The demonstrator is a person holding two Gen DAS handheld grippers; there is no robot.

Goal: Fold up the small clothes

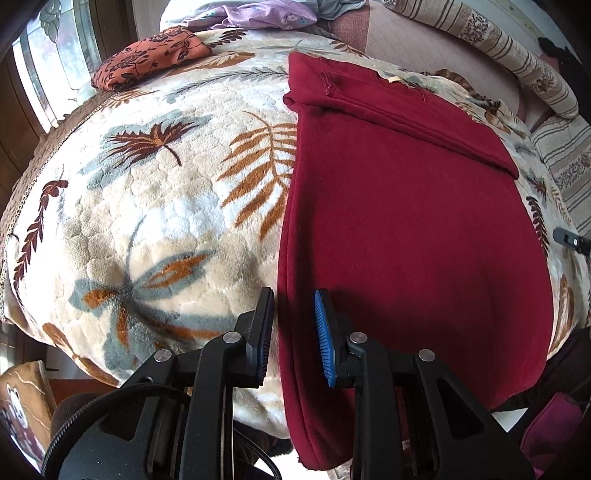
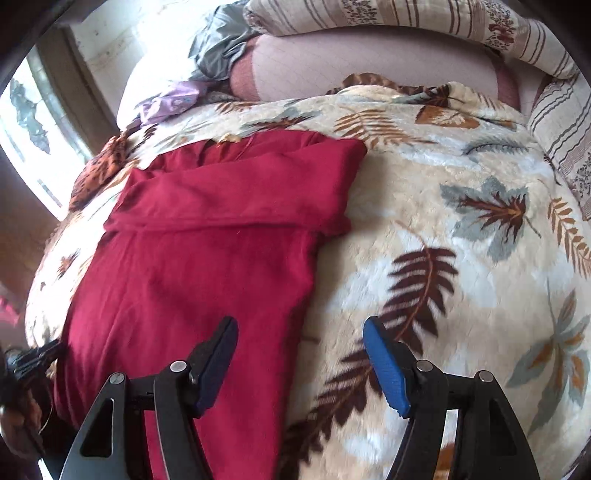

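A dark red garment [image 1: 406,221] lies flat on a cream fleece blanket with leaf prints [image 1: 155,192], with one sleeve folded across its far end. In the left wrist view my left gripper [image 1: 293,326] hovers over the garment's left edge. Its jaws stand a narrow gap apart with nothing between them. In the right wrist view my right gripper [image 2: 301,354] stands wide open over the right edge of the same garment [image 2: 192,266], gripping nothing. The right gripper's tip [image 1: 570,240] shows at the far right of the left wrist view. The left gripper [image 2: 33,358] shows at the far left of the right wrist view.
A folded orange floral cloth [image 1: 147,59] lies at the blanket's far left corner, with purple fabric [image 1: 266,14] behind it. A striped bolster [image 1: 517,55] and grey cloth [image 2: 218,48] lie at the back. A window [image 1: 48,66] is on the left. The blanket drops off at the near edge.
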